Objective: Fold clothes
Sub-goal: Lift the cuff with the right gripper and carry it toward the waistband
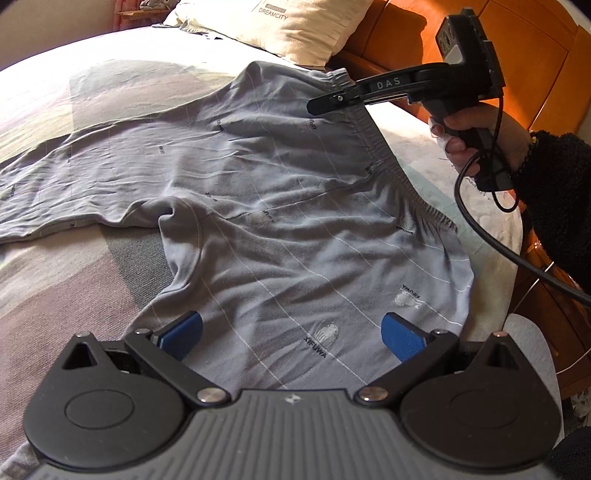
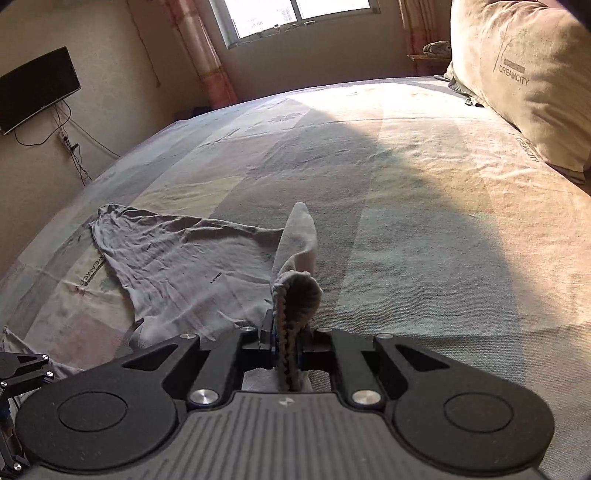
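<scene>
Grey pants (image 1: 280,206) with thin white lines and small logos lie spread flat on the bed, legs running off to the left. My left gripper (image 1: 291,334) hovers open just over the near leg, blue pads (image 1: 183,332) wide apart with nothing between them. My right gripper (image 1: 334,99), held by a hand in a dark sleeve, is shut on the elastic waistband at the far corner. In the right wrist view, the right gripper (image 2: 286,345) pinches that ribbed waistband (image 2: 299,295), which stands up out of the jaws, and the pants (image 2: 177,266) trail away to the left.
A patchwork bedsheet (image 2: 406,221) covers the bed. A cream pillow (image 1: 280,26) leans at the head, beside an orange wooden headboard (image 1: 528,55). A black cable (image 1: 476,218) hangs from the right gripper. A wall screen (image 2: 37,88) and a window (image 2: 295,14) lie beyond the bed.
</scene>
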`<state>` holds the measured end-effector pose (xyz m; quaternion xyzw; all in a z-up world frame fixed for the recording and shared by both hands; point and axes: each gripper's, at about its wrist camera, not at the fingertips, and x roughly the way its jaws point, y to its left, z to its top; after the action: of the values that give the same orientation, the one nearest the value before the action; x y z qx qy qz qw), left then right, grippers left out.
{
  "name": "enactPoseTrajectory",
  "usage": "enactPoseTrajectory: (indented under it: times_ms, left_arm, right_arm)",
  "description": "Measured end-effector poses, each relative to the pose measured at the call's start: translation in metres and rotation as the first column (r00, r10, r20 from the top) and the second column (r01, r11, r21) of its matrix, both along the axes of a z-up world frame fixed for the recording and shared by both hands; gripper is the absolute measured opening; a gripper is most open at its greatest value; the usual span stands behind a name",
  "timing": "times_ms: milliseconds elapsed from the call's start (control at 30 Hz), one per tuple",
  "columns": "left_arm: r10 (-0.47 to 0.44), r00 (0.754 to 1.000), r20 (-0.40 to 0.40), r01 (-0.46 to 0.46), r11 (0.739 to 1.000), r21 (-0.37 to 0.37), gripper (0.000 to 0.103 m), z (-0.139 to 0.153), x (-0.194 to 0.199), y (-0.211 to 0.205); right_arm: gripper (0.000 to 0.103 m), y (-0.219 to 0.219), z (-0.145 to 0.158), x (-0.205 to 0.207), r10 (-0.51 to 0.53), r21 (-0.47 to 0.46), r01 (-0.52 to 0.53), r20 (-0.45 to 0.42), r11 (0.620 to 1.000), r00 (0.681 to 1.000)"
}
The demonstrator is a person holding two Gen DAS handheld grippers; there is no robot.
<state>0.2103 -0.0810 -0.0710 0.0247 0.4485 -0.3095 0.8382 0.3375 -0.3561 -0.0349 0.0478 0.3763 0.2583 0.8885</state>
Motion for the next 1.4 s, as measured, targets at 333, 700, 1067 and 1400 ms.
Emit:
enactPoseTrajectory:
  times_ms: [333, 700, 1067, 1400]
  left_arm:
    - [0.015, 0.995, 0.103, -0.029, 0.991, 0.131, 0.102, 0.027, 0.037, 0.017]
    - [0.103, 0.990, 0.092, -0.108, 0.993, 0.047, 0.102, 0.035, 0.068, 0.027]
    - [0.140, 0.988, 0.064, -0.143, 0.989, 0.045, 0.102, 0.036, 0.055, 0.039]
    - [0.113, 0.992, 0.047, -0.115, 0.992, 0.041, 0.102, 0.033, 0.050, 0.025]
  right_arm:
    - [0.011, 0.018, 0.012, -0.030, 0.092, -0.081, -0.088, 0.047, 0.993, 0.995]
    - [0.011, 0.029, 0.017, -0.050, 0.165, -0.140, -0.146, 0.133, 0.979, 0.977]
    - [0.011, 0.048, 0.014, -0.096, 0.402, -0.379, -0.312, 0.185, 0.871, 0.897]
    - [0.012, 0.041, -0.010, -0.099, 0.388, -0.380, -0.316, 0.128, 0.869, 0.913]
